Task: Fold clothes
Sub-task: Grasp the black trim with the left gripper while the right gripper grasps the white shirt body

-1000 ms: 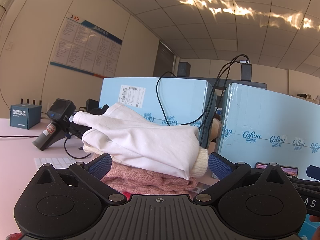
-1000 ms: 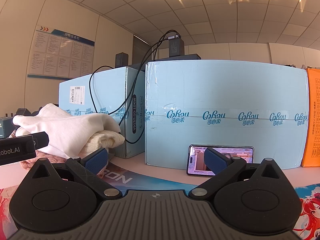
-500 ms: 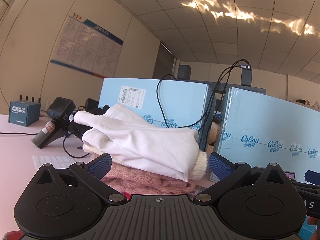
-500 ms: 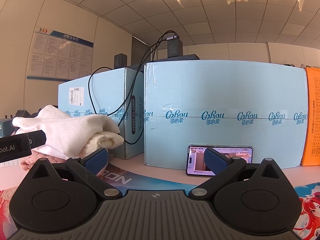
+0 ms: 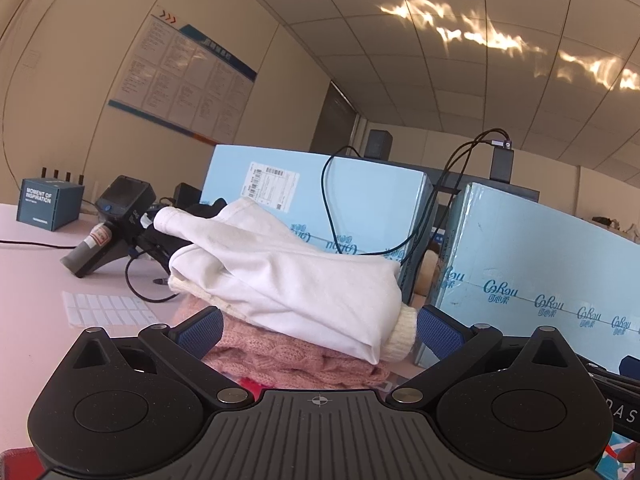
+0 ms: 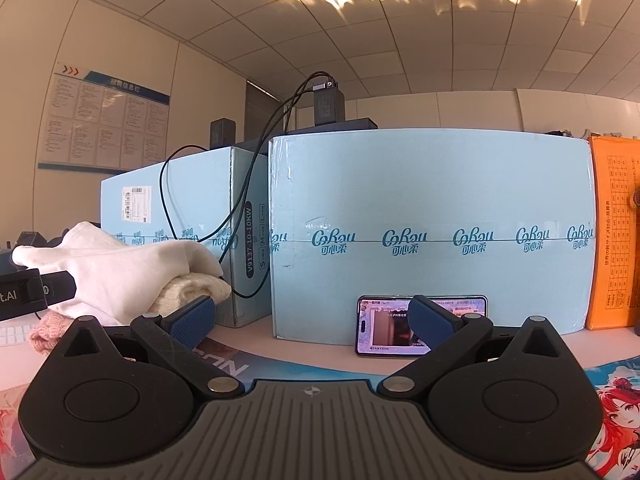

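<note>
A white garment (image 5: pixel 288 276) lies folded on top of a cream knit (image 5: pixel 402 338) and a pink cable-knit sweater (image 5: pixel 296 364), stacked on the desk just ahead of my left gripper (image 5: pixel 318 326). That gripper is open, its blue pads on either side of the pile's near edge and holding nothing. From the right wrist view the same white garment (image 6: pixel 120 276), cream knit (image 6: pixel 192 292) and pink sweater (image 6: pixel 48 332) sit at the left. My right gripper (image 6: pixel 312 318) is open and empty, facing the blue boxes.
Two light blue cartons (image 6: pixel 432 236) (image 5: pixel 320 196) stand behind the pile, with black cables (image 6: pixel 240 200) draped over them. A phone (image 6: pixel 420 326) leans on the right carton. A handheld scanner (image 5: pixel 112 224), white keyboard (image 5: pixel 108 314) and small dark box (image 5: pixel 48 204) lie left. An orange envelope (image 6: pixel 612 236) stands right.
Both wrist views have tilted upward a little, so more ceiling shows. The clothes pile has not moved and both grippers stay open.
</note>
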Tool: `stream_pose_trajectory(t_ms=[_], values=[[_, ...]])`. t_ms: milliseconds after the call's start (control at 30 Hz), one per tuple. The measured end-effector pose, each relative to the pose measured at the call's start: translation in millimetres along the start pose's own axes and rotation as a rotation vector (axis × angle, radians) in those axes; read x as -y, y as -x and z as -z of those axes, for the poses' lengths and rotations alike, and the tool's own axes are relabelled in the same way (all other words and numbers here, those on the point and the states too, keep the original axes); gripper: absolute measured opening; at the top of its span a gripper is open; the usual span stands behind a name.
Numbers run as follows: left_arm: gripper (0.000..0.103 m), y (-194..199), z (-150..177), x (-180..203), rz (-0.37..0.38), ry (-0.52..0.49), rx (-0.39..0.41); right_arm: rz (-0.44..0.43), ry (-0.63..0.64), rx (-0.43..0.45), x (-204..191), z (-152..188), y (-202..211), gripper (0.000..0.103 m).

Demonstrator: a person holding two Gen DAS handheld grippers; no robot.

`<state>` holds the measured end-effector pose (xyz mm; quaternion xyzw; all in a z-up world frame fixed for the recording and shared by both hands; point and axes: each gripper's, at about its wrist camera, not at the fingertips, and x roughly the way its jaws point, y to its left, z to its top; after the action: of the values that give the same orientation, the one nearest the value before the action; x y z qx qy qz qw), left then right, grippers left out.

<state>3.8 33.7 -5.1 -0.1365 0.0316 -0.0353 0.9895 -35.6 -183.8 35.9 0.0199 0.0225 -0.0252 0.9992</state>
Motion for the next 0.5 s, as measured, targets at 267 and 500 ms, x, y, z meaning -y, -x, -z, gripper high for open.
stream_pose_trajectory(t_ms=[267, 500], values=[[0.103, -17, -27, -67, 0.079, 0.247, -0.014, -0.031, -0.017, -0.009, -25, -14, 1, 0.103], [0.103, -43, -60, -144, 0.162, 0.502, -0.047, -0.121, 0.009, -0.053, -71, -33, -23, 0.103]])
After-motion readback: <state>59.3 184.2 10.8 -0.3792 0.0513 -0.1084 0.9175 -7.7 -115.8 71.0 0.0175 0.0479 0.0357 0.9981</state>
